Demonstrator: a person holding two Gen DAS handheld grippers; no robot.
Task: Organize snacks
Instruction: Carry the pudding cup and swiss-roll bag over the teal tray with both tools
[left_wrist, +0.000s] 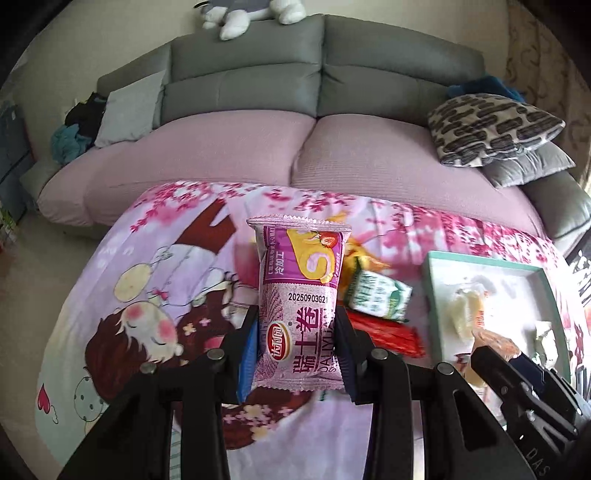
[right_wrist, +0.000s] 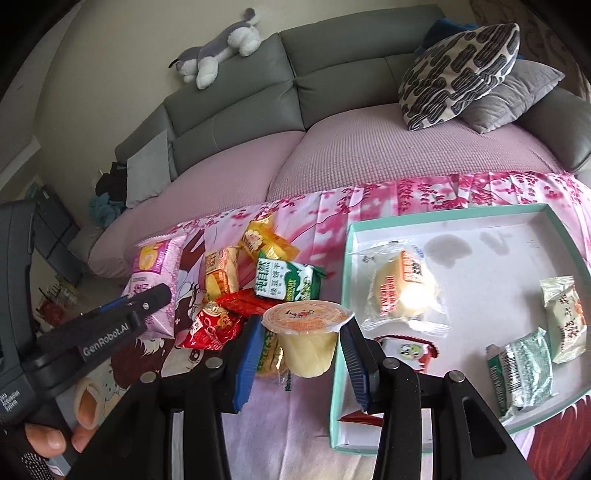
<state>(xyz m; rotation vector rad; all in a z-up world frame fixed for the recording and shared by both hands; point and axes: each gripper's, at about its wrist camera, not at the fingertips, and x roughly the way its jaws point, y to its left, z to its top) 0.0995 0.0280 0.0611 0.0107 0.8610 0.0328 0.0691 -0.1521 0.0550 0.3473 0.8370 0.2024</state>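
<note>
My left gripper (left_wrist: 297, 317) is shut on a purple swiss-roll packet (left_wrist: 299, 295), held upright above the cartoon-print cloth (left_wrist: 155, 295). In the right wrist view that packet (right_wrist: 155, 273) shows at the left, in the left gripper (right_wrist: 155, 295). A clear jelly cup (right_wrist: 308, 343) with an orange lid sits between the blue pads of my right gripper (right_wrist: 302, 326), which is shut on it, just left of the teal-rimmed tray (right_wrist: 345, 295). Loose snacks lie heaped behind: a green biscuit pack (right_wrist: 284, 282), a red packet (right_wrist: 214, 325) and yellow packets (right_wrist: 221, 273).
The tray holds a bread packet (right_wrist: 402, 291), a green packet (right_wrist: 521, 369), a pale packet (right_wrist: 565, 317) and a small red-edged one (right_wrist: 406, 350). Behind the table stands a sofa (right_wrist: 332, 155) with patterned cushions (right_wrist: 458, 74) and a plush toy (right_wrist: 221, 51). A person's hand (right_wrist: 48, 439) grips the left handle.
</note>
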